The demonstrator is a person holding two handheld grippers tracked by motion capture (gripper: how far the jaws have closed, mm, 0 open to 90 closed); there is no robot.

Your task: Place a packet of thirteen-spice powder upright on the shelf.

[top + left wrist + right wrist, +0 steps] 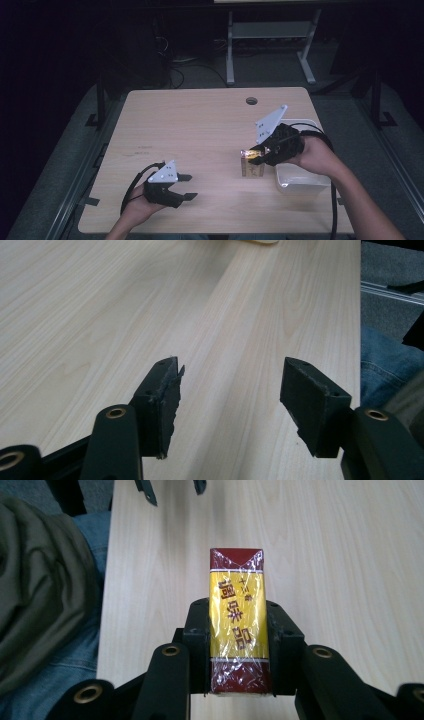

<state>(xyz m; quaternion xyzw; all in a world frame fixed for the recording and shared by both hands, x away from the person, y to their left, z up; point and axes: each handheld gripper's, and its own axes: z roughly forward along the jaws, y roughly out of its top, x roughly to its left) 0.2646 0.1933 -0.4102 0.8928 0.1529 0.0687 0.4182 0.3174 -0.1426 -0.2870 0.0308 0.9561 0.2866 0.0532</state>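
A light wooden bench fills the middle of the high view, with a dark floor around it. The person's 2 forearms enter from the bottom edge.

At the lower left of the high view, the left hand rests low over the bench near its front edge, holding the left gripper roughly level and pointing toward the right of the frame. Its 2 jaws are spread wide with nothing between them. In the left gripper view the left gripper shows bare wood grain in the gap.

At the right of centre in the high view, the right hand reaches in from the lower right, wrist raised, the right gripper angled down and toward the left of the frame. Its jaws pinch a small yellow and dark red box that stands upright on the bench. In the right gripper view the box sits squarely between the jaws of the right gripper, wrapped in shiny film, with red characters on its yellow face.

Just right of the box in the high view lies a white tray, partly under the right hand.
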